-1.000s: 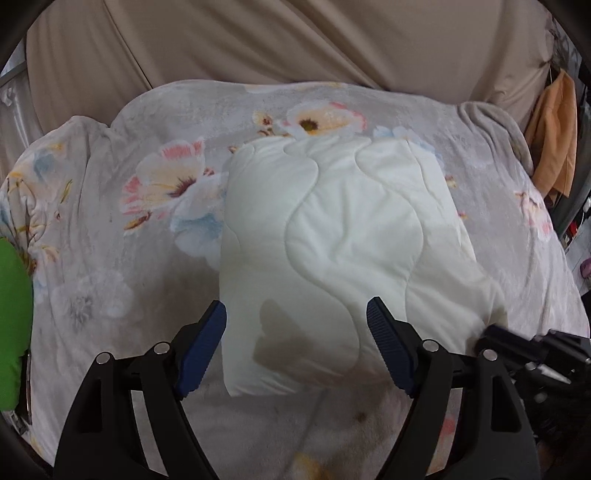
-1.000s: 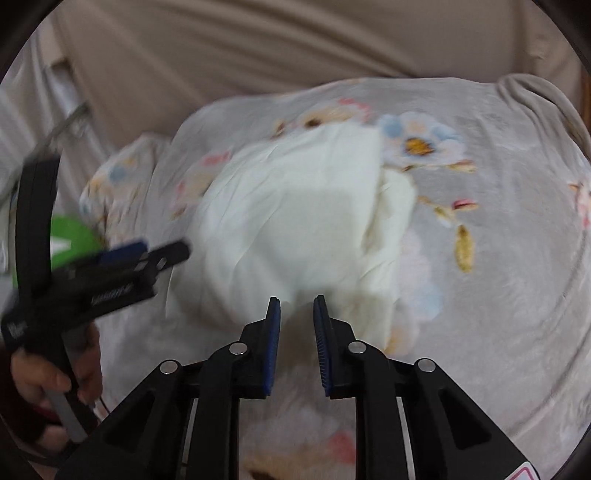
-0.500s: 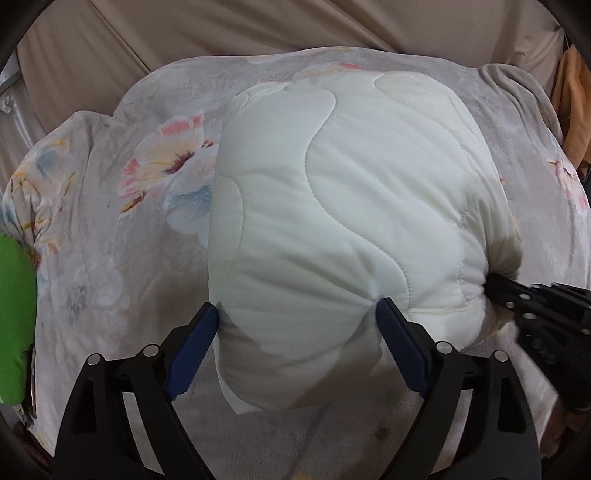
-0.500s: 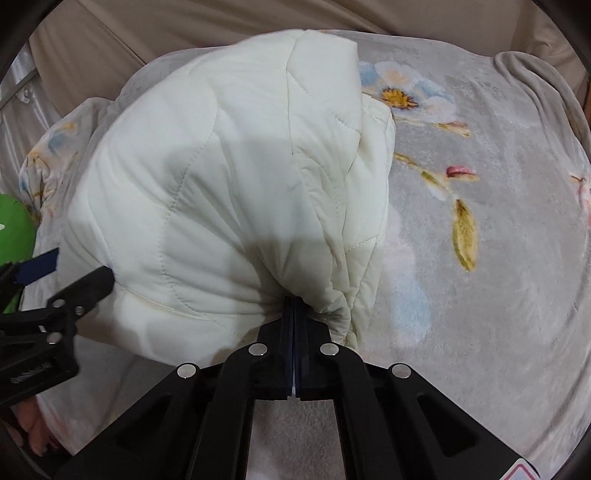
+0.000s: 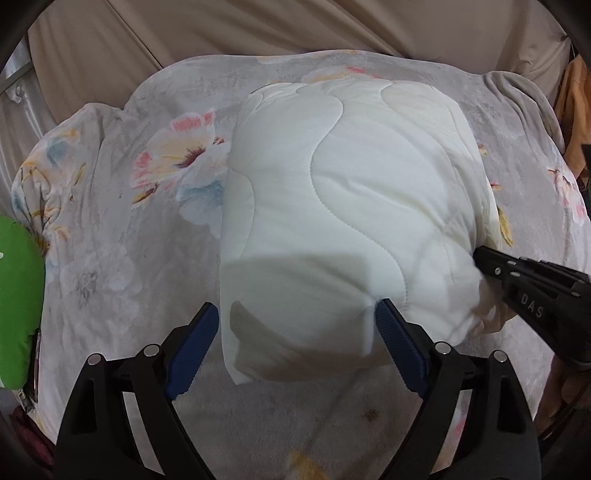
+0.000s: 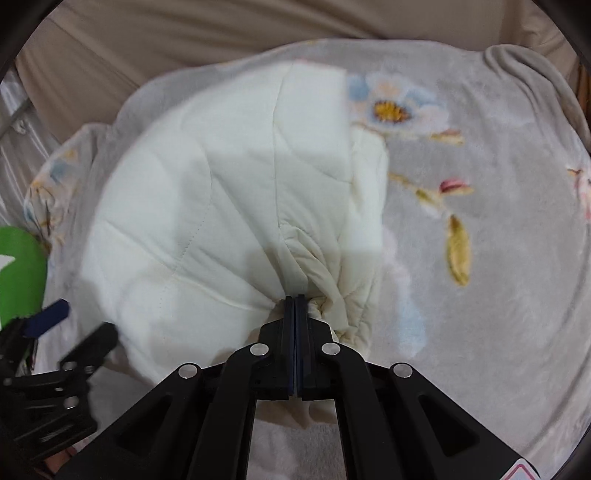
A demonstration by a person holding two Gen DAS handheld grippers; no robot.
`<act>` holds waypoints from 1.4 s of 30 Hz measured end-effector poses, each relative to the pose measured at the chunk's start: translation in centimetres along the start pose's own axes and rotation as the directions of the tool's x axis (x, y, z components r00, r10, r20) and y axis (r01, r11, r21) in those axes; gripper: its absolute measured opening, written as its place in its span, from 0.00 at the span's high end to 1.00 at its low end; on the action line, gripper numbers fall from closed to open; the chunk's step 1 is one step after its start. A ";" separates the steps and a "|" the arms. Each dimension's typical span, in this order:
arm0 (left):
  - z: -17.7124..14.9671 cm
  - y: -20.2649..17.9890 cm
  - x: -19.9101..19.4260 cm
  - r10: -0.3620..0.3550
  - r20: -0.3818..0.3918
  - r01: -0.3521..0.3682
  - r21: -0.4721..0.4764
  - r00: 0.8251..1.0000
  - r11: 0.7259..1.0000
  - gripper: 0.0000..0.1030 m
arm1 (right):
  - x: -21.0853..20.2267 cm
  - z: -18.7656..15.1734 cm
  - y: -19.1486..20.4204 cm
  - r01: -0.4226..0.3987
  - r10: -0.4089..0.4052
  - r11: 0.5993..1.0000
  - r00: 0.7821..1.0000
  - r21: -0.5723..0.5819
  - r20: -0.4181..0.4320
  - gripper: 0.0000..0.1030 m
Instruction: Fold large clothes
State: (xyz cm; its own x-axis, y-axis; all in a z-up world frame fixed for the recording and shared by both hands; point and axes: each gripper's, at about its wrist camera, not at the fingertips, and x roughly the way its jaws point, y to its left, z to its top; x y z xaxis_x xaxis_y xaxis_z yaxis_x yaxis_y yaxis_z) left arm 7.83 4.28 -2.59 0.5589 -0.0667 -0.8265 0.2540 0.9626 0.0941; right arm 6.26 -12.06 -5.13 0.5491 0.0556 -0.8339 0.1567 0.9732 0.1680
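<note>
A folded cream-white quilted garment (image 5: 347, 221) lies on a grey floral blanket (image 5: 110, 229); it also shows in the right wrist view (image 6: 221, 206). My left gripper (image 5: 295, 325) is open, its blue pads either side of the garment's near edge, not closed on it. My right gripper (image 6: 295, 306) is shut on the bunched near right edge of the garment and shows at the right in the left wrist view (image 5: 487, 258). The left gripper appears at the lower left of the right wrist view (image 6: 74, 332).
The floral blanket (image 6: 480, 221) covers a rounded surface with beige fabric (image 5: 258, 29) behind it. A green object (image 5: 18, 295) lies at the left edge. Orange cloth (image 5: 576, 110) hangs at the far right.
The right gripper closed on the garment's near right edge and keeps hold of it. The garment's near side rose and bunched. The left gripper stayed open at the near edge.
</note>
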 end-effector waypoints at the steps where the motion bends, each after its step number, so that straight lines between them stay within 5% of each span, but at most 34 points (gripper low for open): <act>1: -0.1 0.2 -0.2 0.006 0.007 -0.006 -0.001 1.000 1.000 0.18 | -1.2 0.1 0.2 -0.010 0.010 1.000 1.000 0.008 0.022 1.00; 5: -0.3 1.1 -0.5 0.021 0.015 -0.021 -0.019 1.000 1.000 0.18 | -5.0 -1.0 0.5 -0.009 0.009 1.000 0.993 0.005 0.115 1.00; 10: -0.6 1.5 -0.4 0.027 0.001 -0.026 -0.045 1.000 0.999 0.18 | -1.0 -3.4 0.2 0.034 -0.034 0.999 0.999 -0.019 -0.016 1.00; 15: -1.3 1.0 -1.1 0.046 0.014 -0.045 -0.038 0.999 0.998 0.19 | -5.0 -4.3 0.2 -0.001 0.001 1.000 0.998 0.010 0.069 1.00; 19: -2.0 0.5 -1.3 0.044 0.009 -0.044 -0.062 0.999 0.997 0.19 | -1.6 -5.8 0.2 0.062 -0.064 0.997 0.997 -0.056 -0.036 1.00; 22: -2.5 0.0 -1.6 0.039 0.009 -0.038 -0.063 0.999 0.997 0.18 | -4.4 -6.4 -0.2 0.023 -0.023 1.000 1.000 0.007 0.016 0.99; 31: -4.2 -1.9 -2.1 0.023 0.031 -0.021 -0.068 0.999 0.997 0.18 | -8.2 -9.3 -1.6 0.069 -0.075 0.995 0.992 0.068 0.097 0.58; 42: -6.7 -3.2 -1.1 0.016 -0.004 -0.016 -0.098 1.000 0.995 0.18 | -7.3 -10.6 -1.2 0.111 -0.113 0.993 0.991 0.040 0.066 0.47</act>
State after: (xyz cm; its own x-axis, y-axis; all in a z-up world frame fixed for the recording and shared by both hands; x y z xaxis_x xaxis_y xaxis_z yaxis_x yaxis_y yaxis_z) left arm 1.18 3.05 -5.69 0.5599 -0.0506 -0.8270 0.1666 0.9846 0.0525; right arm -6.62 -11.33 -4.82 0.5811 -0.0700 -0.8108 0.2492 0.9638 0.0954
